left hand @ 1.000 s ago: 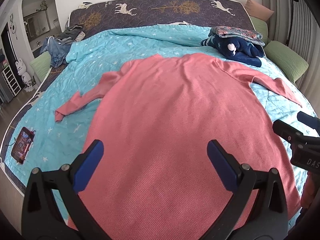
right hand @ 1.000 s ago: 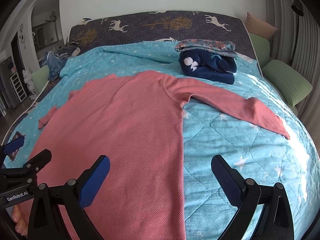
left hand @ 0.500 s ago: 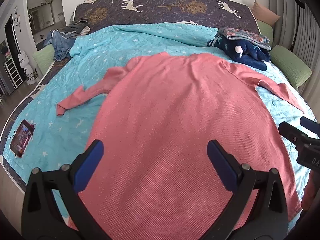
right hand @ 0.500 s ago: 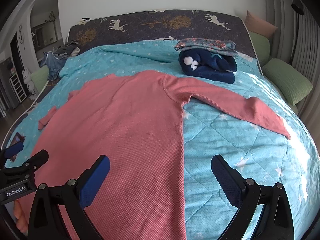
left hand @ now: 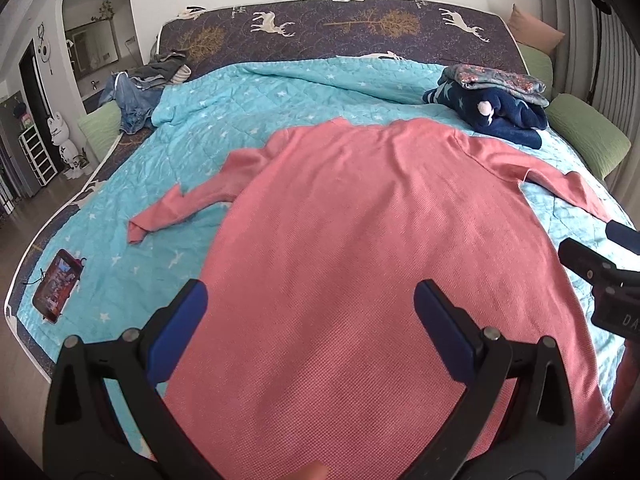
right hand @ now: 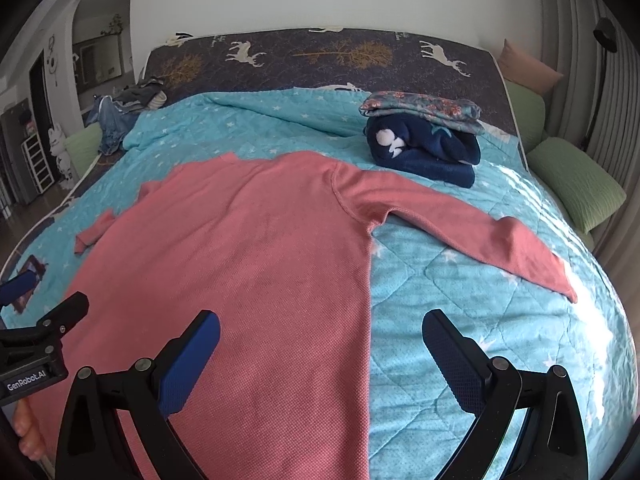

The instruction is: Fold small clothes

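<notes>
the pink long-sleeved top lies flat across the middle of the frame, spread on the turquoise star quilt of the bed, neck toward the top of the picture and hem toward the bottom. one sleeve angles out to the left edge of the body, a bit crumpled; the other sleeve runs out long toward the right of the right wrist view. looks like the spreading step is done and no fold has been made yet. the left hand-held gripper hovers over the lower body of the top, jaws spread wide, nothing between them. the right hand-held gripper is likewise wide apart and empty, straddling the top's right side seam near the bottom of its frame. next, i'd say, a sleeve has to be pinched and carried in over the body. upper right, a folded stack already sits on the quilt; a phone lies at lower left.
</notes>
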The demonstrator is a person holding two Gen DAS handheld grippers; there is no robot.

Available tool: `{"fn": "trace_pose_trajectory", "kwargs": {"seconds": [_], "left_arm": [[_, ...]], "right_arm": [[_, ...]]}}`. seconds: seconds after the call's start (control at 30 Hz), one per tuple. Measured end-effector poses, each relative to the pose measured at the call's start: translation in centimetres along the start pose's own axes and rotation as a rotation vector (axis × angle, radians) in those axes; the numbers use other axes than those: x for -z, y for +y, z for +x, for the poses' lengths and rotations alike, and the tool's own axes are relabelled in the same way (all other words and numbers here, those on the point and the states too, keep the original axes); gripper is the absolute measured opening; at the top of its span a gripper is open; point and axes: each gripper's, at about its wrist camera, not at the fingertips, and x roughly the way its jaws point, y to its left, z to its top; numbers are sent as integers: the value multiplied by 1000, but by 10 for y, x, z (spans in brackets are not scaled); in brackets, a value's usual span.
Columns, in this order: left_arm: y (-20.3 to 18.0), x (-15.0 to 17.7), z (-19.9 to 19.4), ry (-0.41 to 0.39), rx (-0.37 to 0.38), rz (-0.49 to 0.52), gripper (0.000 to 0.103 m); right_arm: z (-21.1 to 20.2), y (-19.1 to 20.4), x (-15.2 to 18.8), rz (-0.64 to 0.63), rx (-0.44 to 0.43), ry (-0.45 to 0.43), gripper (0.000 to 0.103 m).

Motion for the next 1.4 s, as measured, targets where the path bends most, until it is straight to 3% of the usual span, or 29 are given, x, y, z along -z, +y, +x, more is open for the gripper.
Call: {"fn": "trace_pose_trajectory", "kwargs": {"seconds": [0.27, 0.4, 0.6, 0.77, 0.87, 0.93, 1.17, 1.2, 1.3, 1.37, 1.4], "left_arm": [[2, -4, 3, 18, -7, 2, 103], [18, -11, 8, 39, 41, -50, 103], [119, -23, 56, 197, 152, -426, 103], [206, -36, 108, 199, 23, -563, 103], [255, -38, 164, 275, 78, -678, 102], [288, -34, 205, 304, 132, -809, 102], [349, -13, 286, 368, 129, -1150, 95], [352, -11, 294, 370, 137, -1178, 91], [354, -13, 311, 372, 171, -1198, 56], [354, -18, 317, 373, 169, -1194, 12], [355, -23, 317, 364, 166, -1186, 5]], "right_arm": [[5, 6, -9, -24, -3, 0, 103], [11, 9, -16, -32, -15, 10, 103], [26, 16, -25, -46, -26, 28, 103], [44, 23, -31, -66, -39, 55, 103], [53, 27, -34, -79, -38, 64, 103], [59, 29, -37, -81, -39, 72, 103], [80, 34, -44, -94, -11, 95, 103], [83, 34, -45, -97, -3, 95, 103], [89, 32, -47, -105, 16, 100, 103], [94, 31, -50, -106, 23, 105, 103], [96, 30, -51, -103, 25, 108, 103]]}}
